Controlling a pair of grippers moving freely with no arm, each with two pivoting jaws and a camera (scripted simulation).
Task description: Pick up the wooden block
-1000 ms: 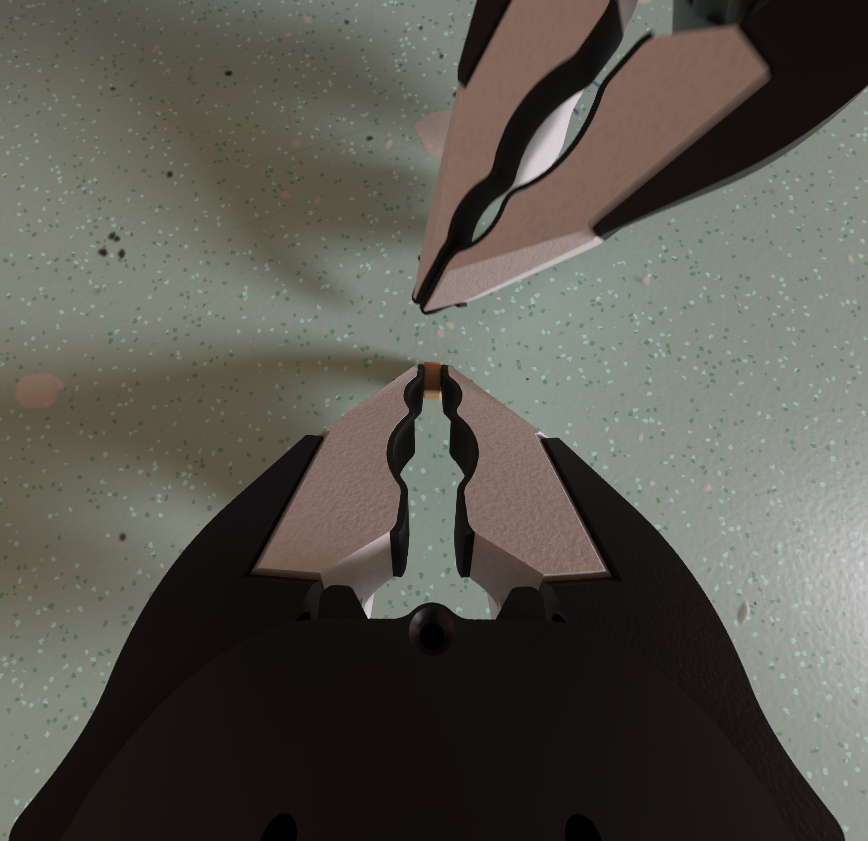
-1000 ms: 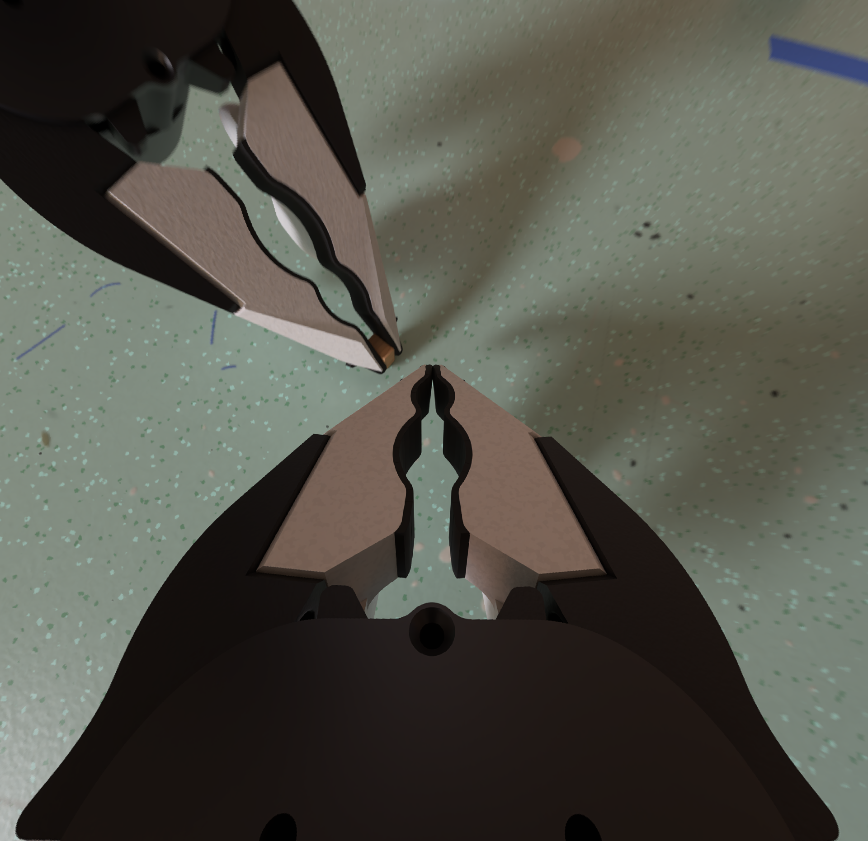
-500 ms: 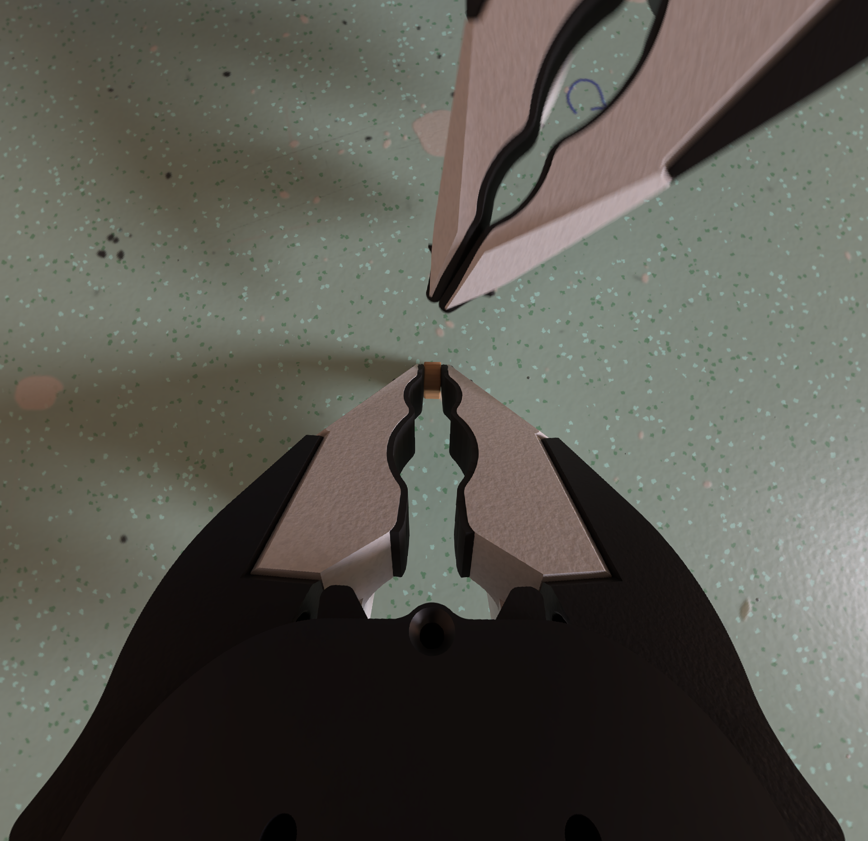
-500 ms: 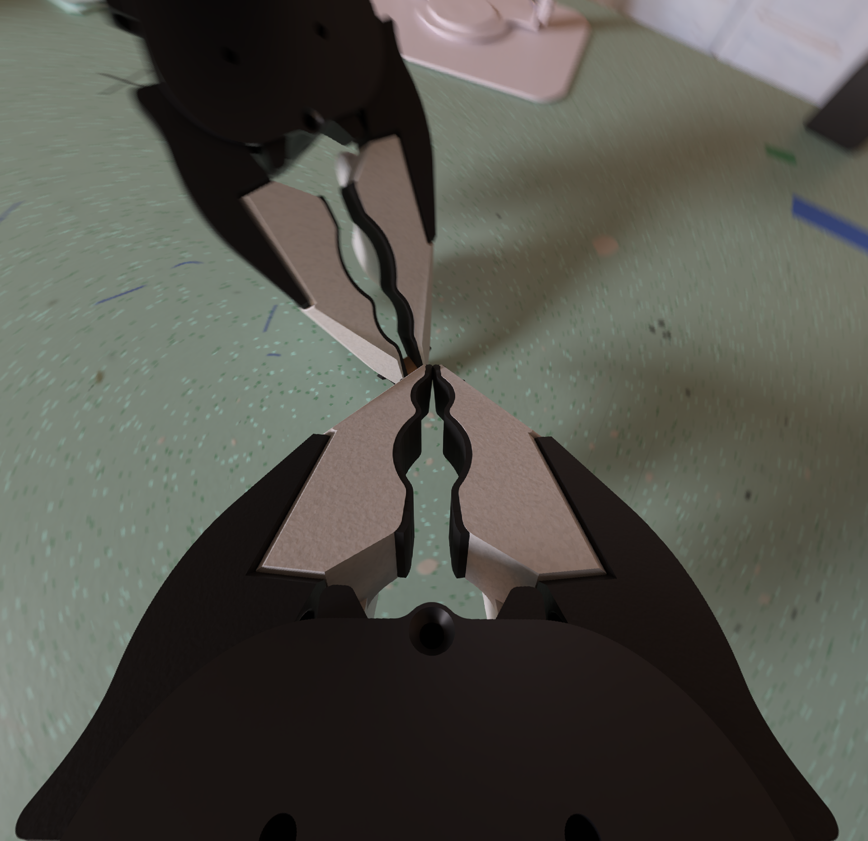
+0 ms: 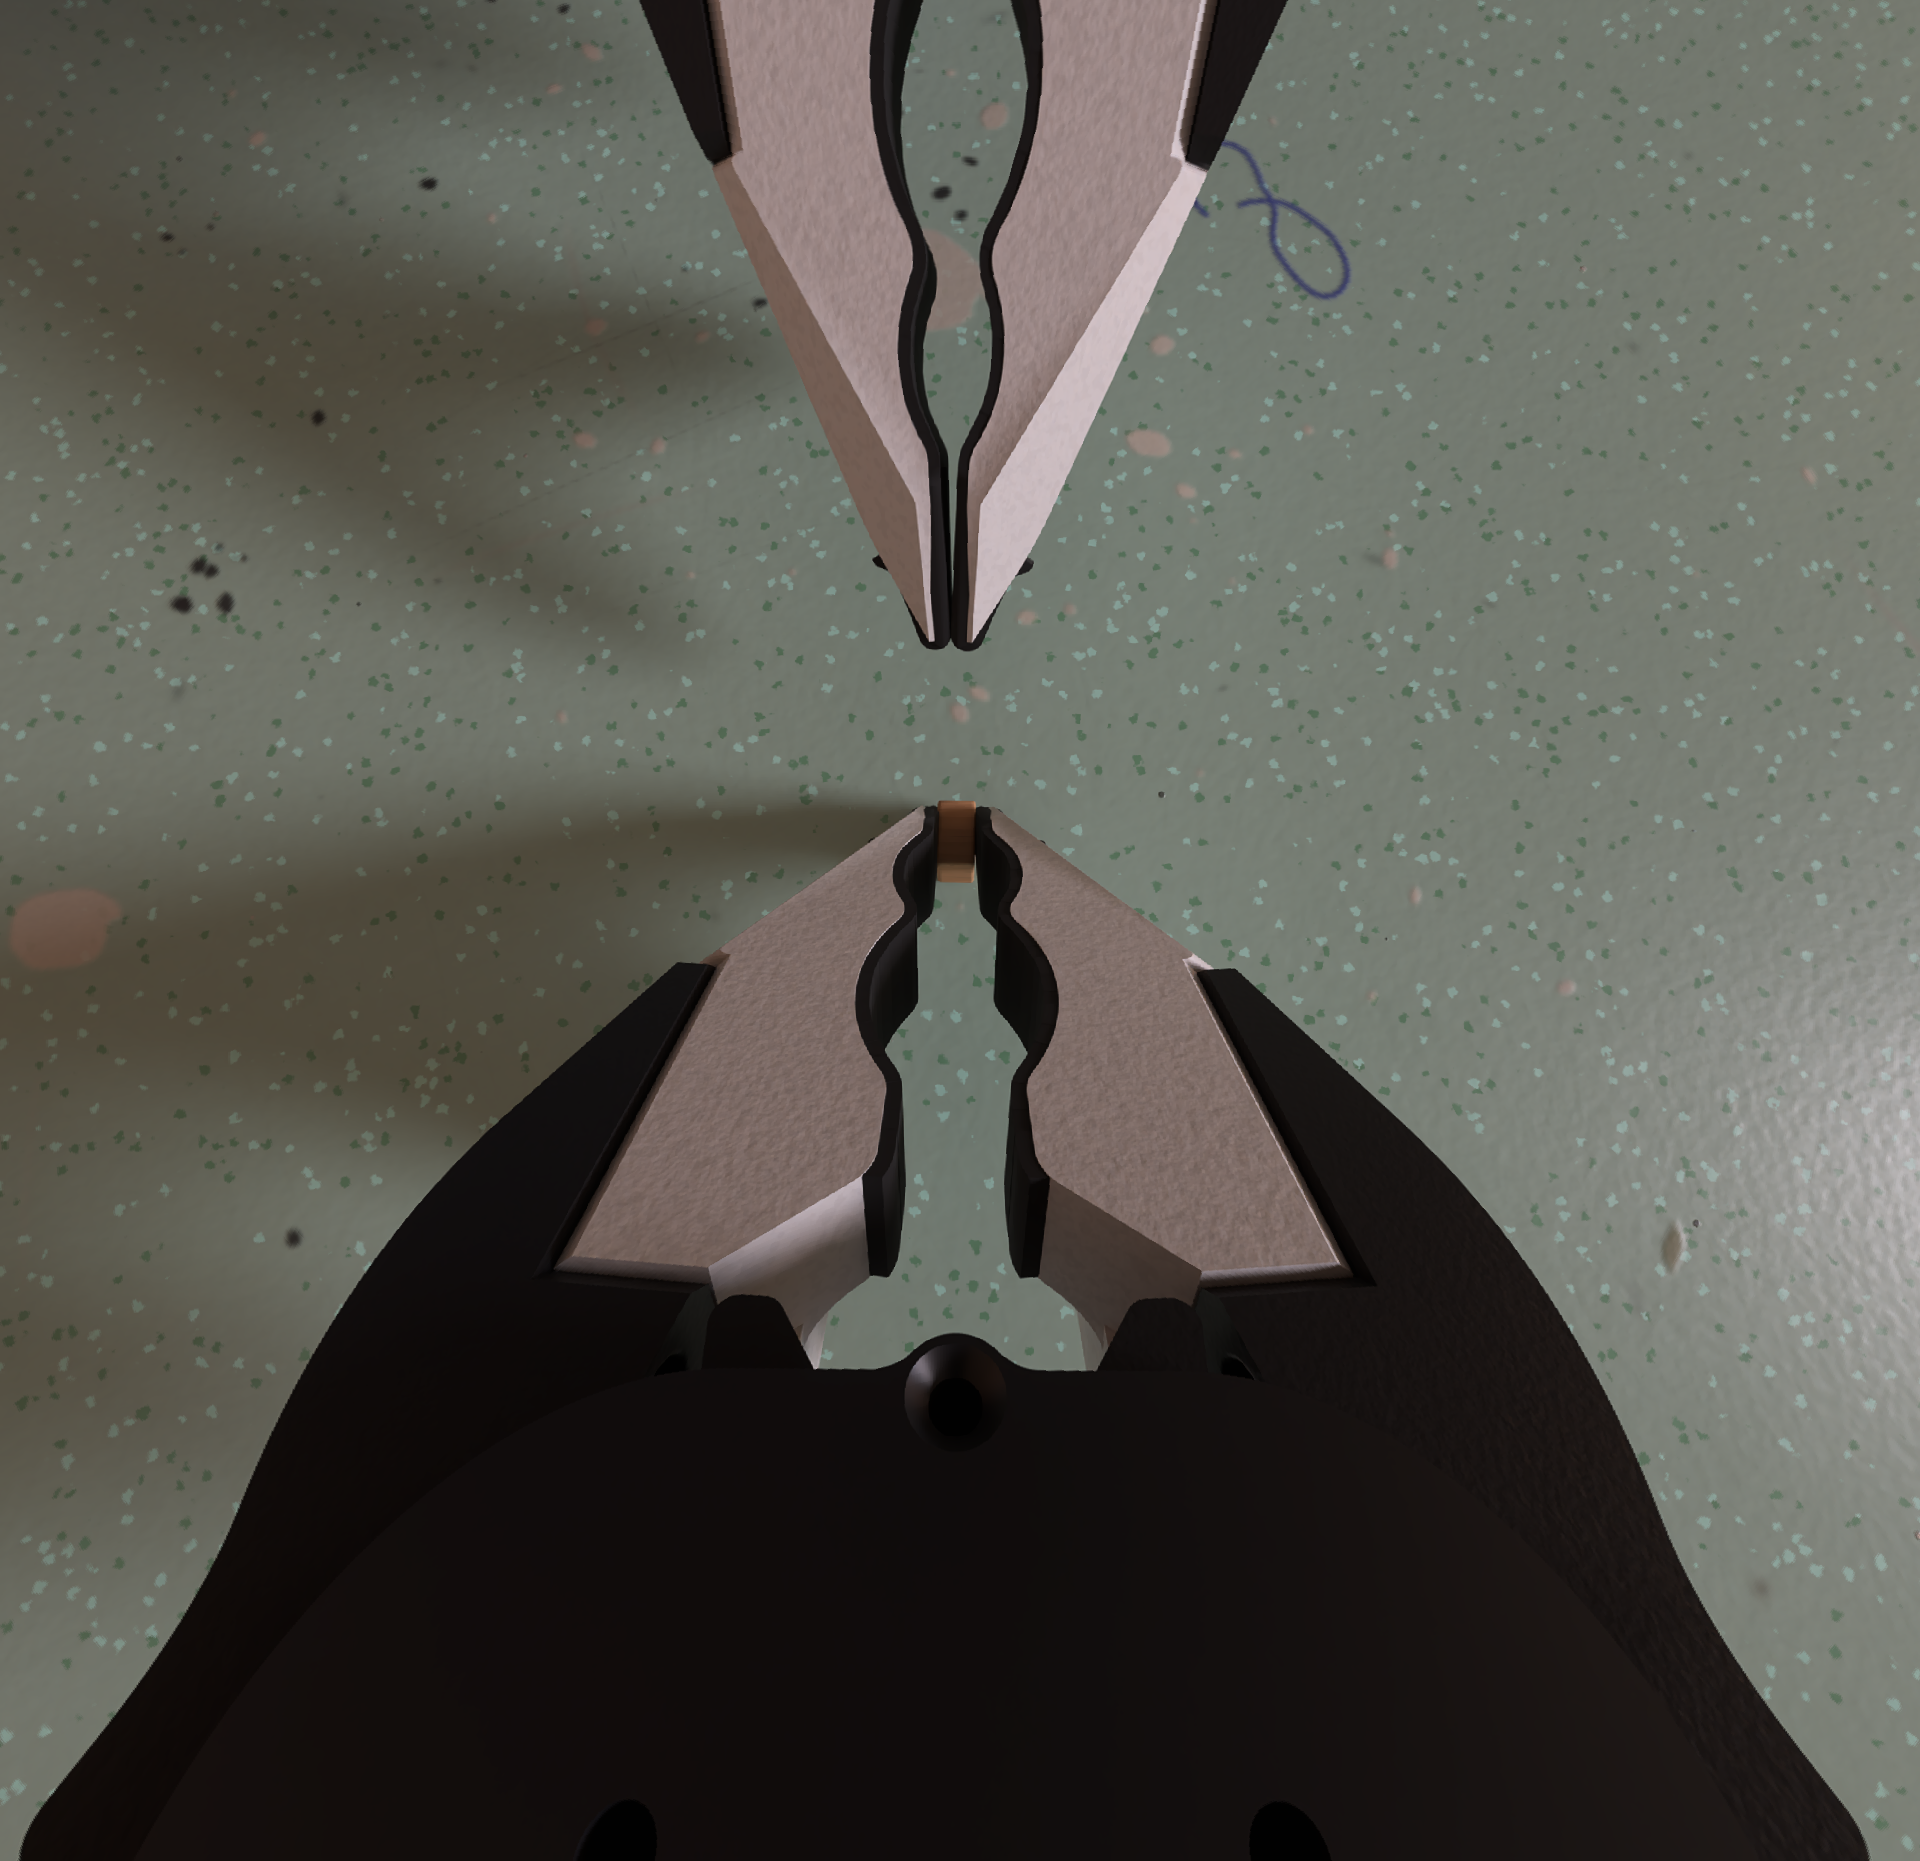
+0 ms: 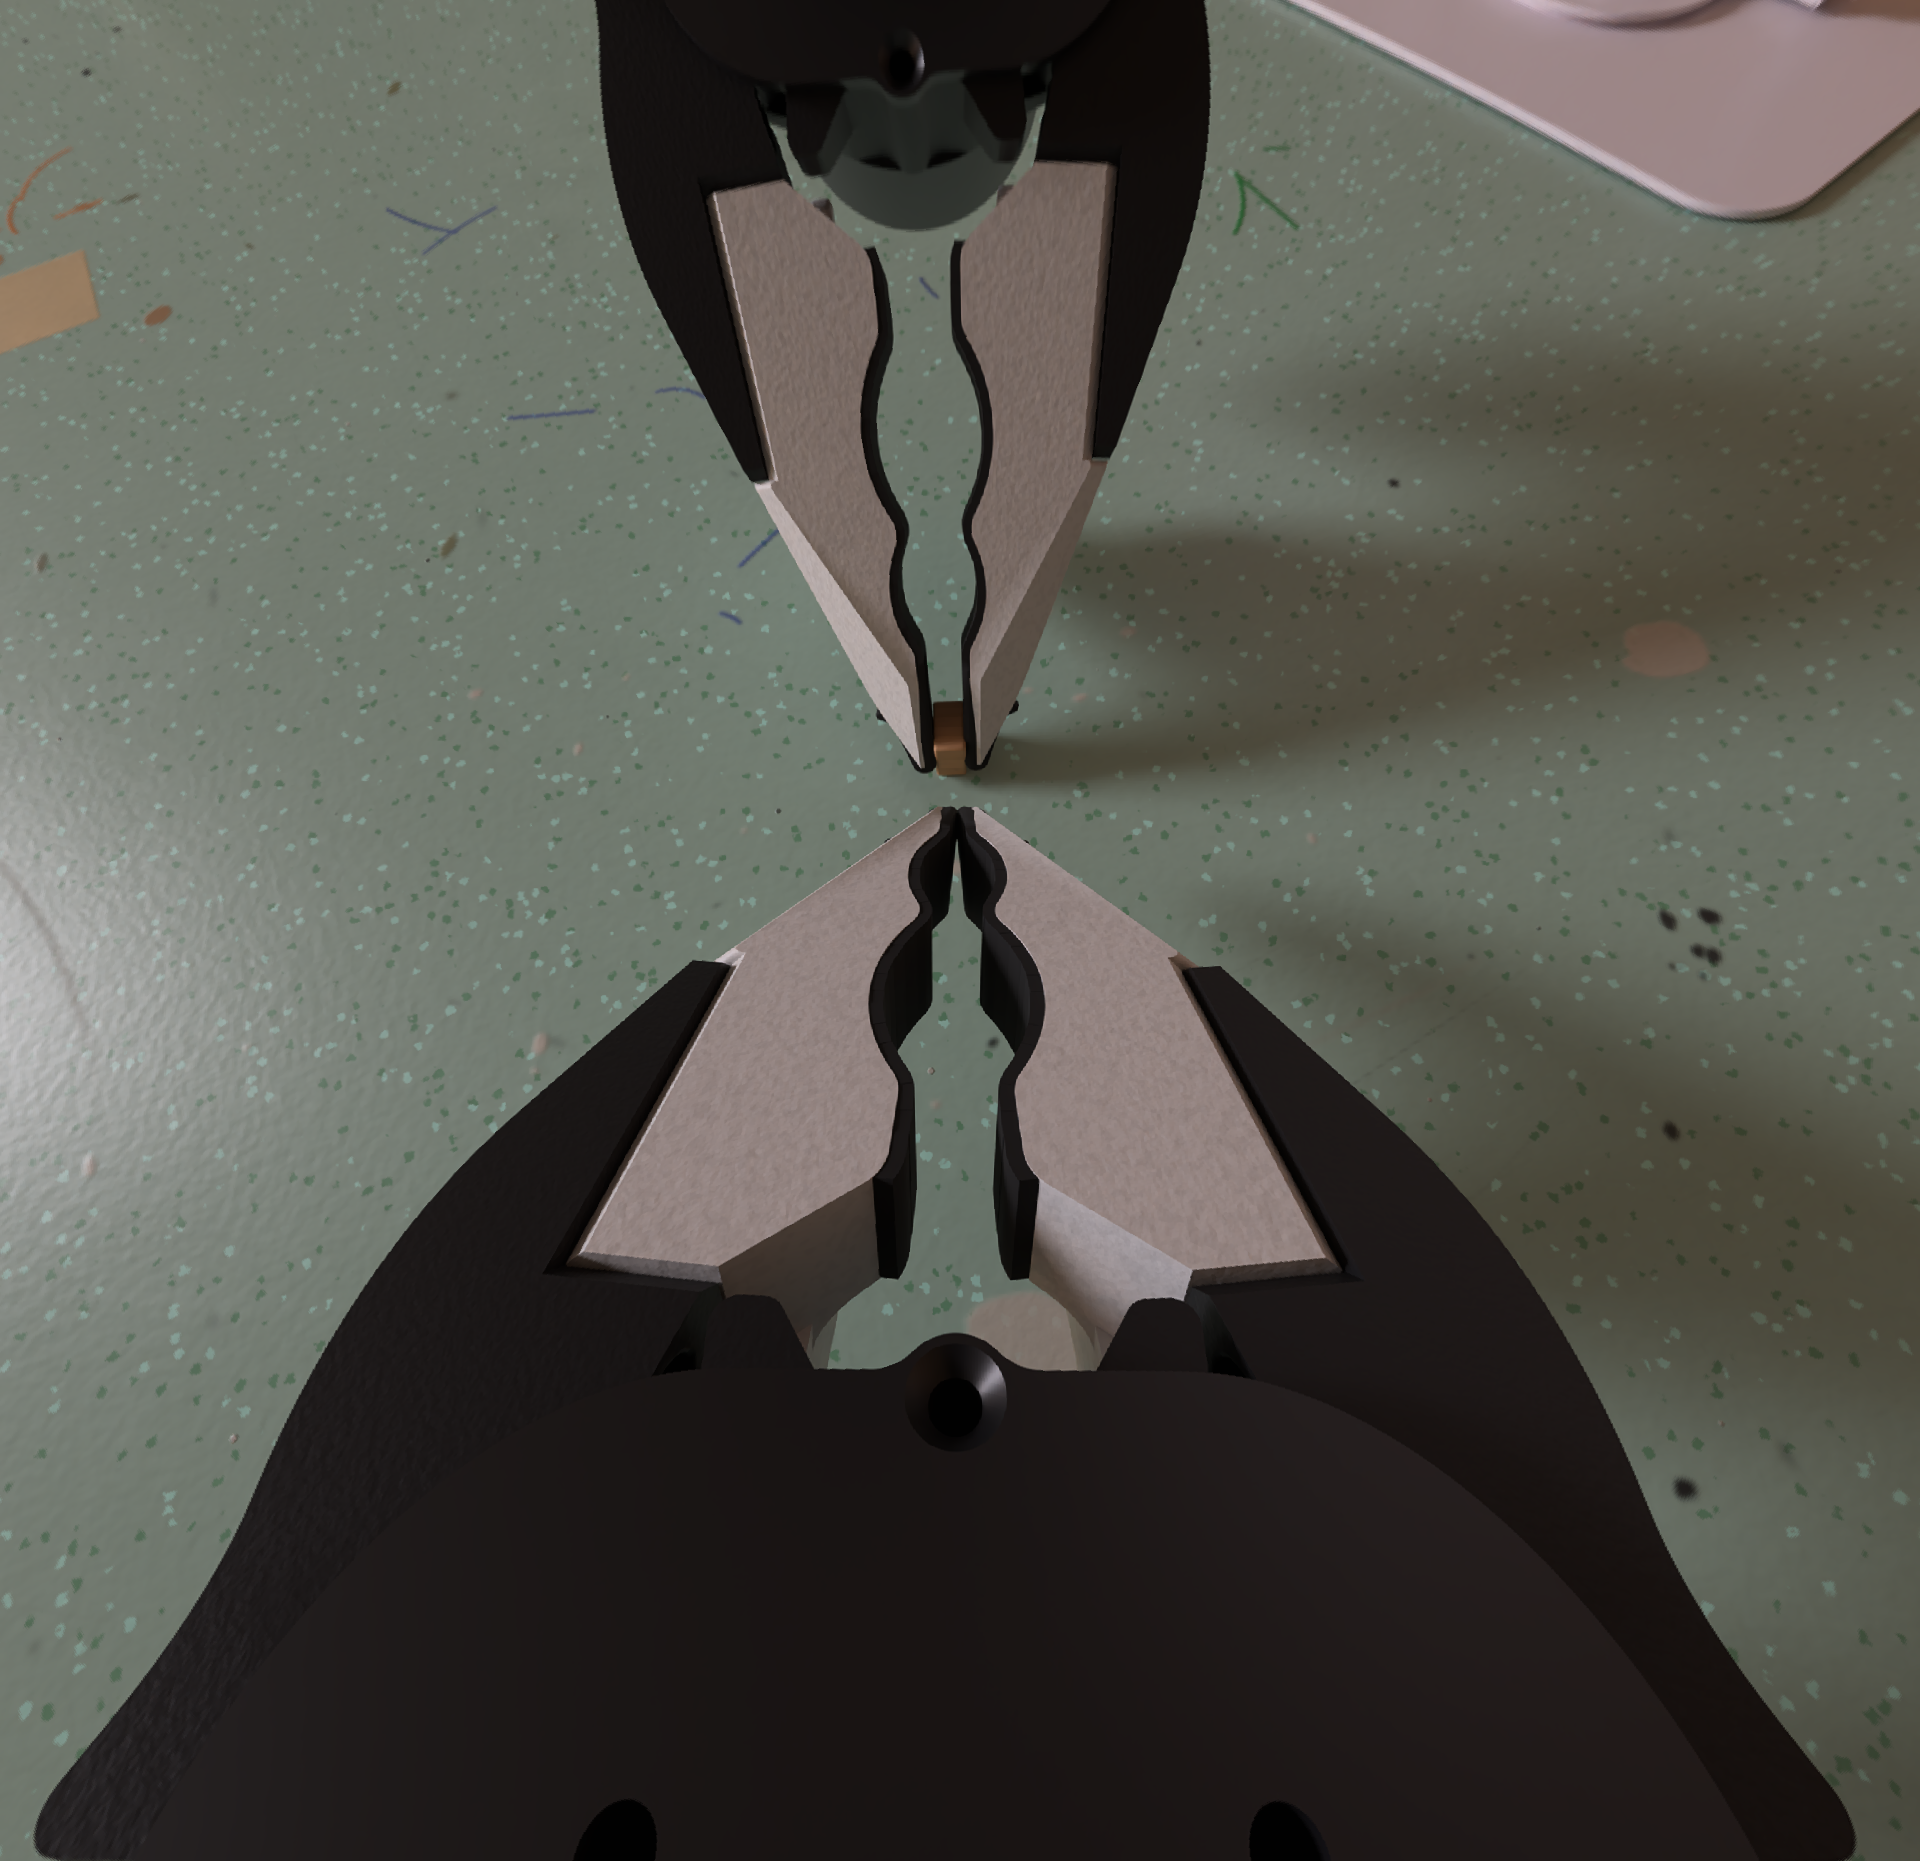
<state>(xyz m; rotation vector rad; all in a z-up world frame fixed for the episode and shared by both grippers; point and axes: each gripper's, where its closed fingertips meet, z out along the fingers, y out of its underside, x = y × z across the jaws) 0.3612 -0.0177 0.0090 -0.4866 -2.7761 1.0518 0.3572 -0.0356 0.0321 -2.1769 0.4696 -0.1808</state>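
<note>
A small tan wooden block is pinched between the tips of my left gripper, which is shut on it just above the speckled green floor. In the right wrist view the same block shows between the left gripper's tips, straight ahead. My right gripper is shut and empty, its tips a short gap from the block. In the left wrist view the right gripper points down at me from the top, tip to tip with mine.
A pale flat base plate with a round boss lies at the far right of the right wrist view. A tan strip of tape and pen scribbles mark the floor at left. A blue scribble lies beside the right gripper.
The right gripper has swung round from an oblique angle to face the left gripper head-on. The left gripper has kept still, holding the block.
</note>
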